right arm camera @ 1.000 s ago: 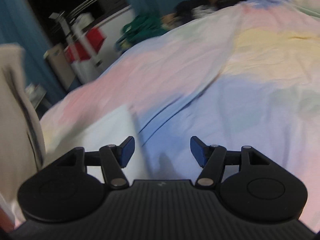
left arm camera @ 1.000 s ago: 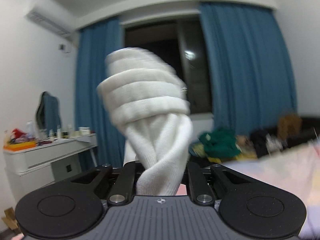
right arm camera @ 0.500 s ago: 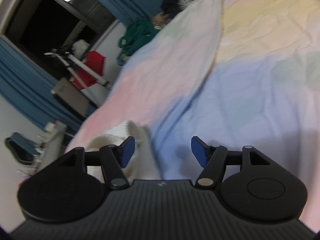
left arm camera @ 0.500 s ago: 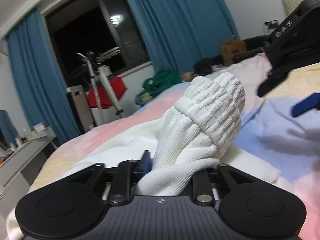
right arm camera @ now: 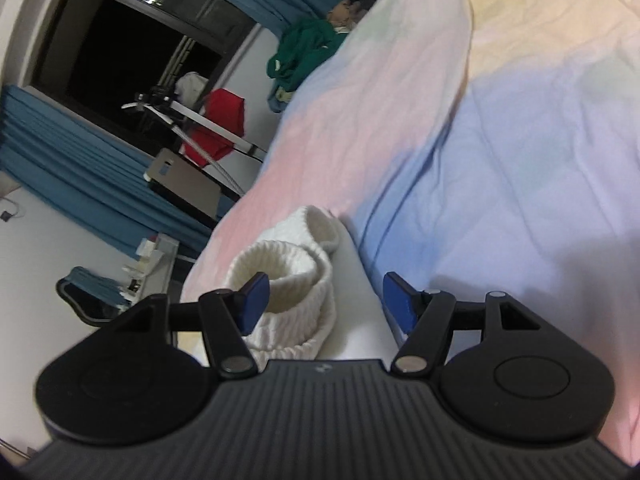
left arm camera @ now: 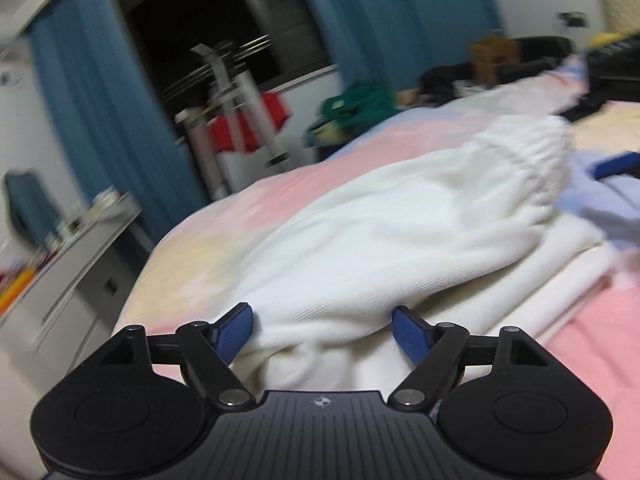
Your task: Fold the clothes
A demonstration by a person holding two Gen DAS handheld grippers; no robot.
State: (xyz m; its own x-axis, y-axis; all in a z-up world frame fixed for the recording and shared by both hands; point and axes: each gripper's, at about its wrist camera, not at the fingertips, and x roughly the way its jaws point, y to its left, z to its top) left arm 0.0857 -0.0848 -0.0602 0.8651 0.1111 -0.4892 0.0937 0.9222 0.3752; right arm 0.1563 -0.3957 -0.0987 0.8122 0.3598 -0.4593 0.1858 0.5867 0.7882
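A white knit garment (left arm camera: 384,216) lies on the pastel bedsheet (left arm camera: 600,320), its ribbed cuff (left arm camera: 524,156) toward the far right. My left gripper (left arm camera: 324,330) is open, its blue pads either side of the garment's near fold, not gripping it. In the right wrist view the ribbed cuffs (right arm camera: 288,280) of the same garment lie on its folded white body (right arm camera: 360,312). My right gripper (right arm camera: 324,300) is open and empty just above them. The right gripper's blue pad (left arm camera: 616,162) shows at the far right of the left wrist view.
The bedsheet (right arm camera: 500,160) spreads in pink, yellow and blue bands. Beyond the bed edge stand a drying rack with a red cloth (right arm camera: 216,128), a green clothes heap (left arm camera: 360,108), blue curtains (left arm camera: 100,92) and a white desk (left arm camera: 60,264) at the left.
My left gripper has lowered the garment onto the bed and opened, letting go of it. My right gripper has stayed open and moved closer over the cuffs.
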